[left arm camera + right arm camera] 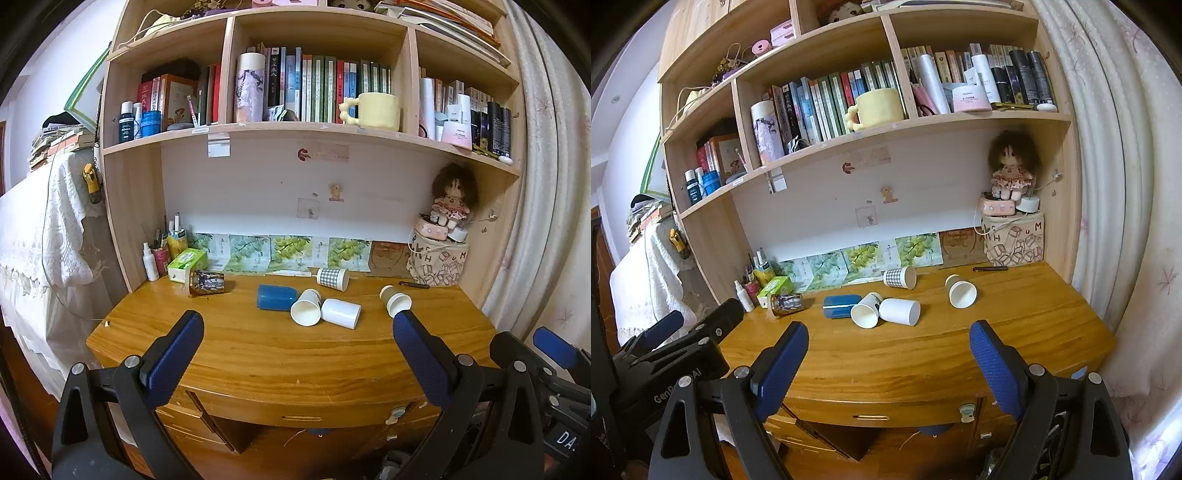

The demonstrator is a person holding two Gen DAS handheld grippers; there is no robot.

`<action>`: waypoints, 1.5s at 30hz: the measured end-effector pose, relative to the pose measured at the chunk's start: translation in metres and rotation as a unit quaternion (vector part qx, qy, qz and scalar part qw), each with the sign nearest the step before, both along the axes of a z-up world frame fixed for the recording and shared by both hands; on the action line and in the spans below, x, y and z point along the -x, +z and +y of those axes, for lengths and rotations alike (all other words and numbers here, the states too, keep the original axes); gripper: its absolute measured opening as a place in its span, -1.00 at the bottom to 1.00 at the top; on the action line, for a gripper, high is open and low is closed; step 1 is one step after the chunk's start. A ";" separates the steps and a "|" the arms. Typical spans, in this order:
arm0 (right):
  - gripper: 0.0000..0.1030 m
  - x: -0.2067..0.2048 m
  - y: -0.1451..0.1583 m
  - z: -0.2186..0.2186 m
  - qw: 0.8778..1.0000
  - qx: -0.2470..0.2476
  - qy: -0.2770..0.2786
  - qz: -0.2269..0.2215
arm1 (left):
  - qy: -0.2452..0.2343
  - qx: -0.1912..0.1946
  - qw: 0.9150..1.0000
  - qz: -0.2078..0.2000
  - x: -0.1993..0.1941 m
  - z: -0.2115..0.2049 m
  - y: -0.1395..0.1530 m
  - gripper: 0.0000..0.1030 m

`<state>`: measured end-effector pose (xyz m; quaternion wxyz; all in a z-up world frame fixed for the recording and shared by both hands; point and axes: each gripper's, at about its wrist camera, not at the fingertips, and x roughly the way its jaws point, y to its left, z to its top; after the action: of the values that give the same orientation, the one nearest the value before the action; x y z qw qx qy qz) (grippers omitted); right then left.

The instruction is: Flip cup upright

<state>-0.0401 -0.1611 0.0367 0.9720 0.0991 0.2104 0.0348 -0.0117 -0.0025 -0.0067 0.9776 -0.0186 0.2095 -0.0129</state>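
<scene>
Several cups lie on their sides on the wooden desk (258,354): a brown printed cup (207,283) at the left, a blue cup (276,297), two white paper cups (306,312) (341,313) in the middle, a checked cup (332,278) at the back and a paper cup (395,301) at the right. The same cups show in the right wrist view, such as the blue one (840,305) and the right paper cup (961,291). My left gripper (295,325) and right gripper (888,334) are both open and empty, held before the desk's front edge.
A bookshelf (314,129) full of books and a yellow mug (375,110) rises over the desk. A doll on a printed box (439,258) stands at the back right, bottles and a tissue box (186,264) at the back left. A curtain (1115,184) hangs at the right.
</scene>
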 end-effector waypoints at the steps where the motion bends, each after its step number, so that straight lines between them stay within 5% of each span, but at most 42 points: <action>1: 0.74 0.001 -0.001 0.000 1.000 0.000 0.000 0.001 | -0.001 0.001 1.000 0.001 0.001 -0.001 0.000 0.99; 24: 0.74 -0.006 -0.011 -0.010 0.999 -0.033 -0.001 0.035 | -0.010 0.008 0.999 0.053 -0.020 -0.002 -0.012 0.99; 33: 0.74 -0.035 -0.018 -0.011 0.998 -0.036 -0.009 0.059 | -0.026 0.021 0.996 0.082 -0.066 -0.001 -0.018 0.99; 45: 0.74 -0.107 -0.018 -0.016 0.995 -0.058 -0.039 0.070 | -0.068 0.006 0.996 0.063 -0.144 -0.001 -0.009 0.99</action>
<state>0.0671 -0.1768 0.0191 0.9481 0.1654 0.2715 0.0021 0.1326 -0.0036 -0.0160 0.9593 -0.0107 0.2709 -0.0792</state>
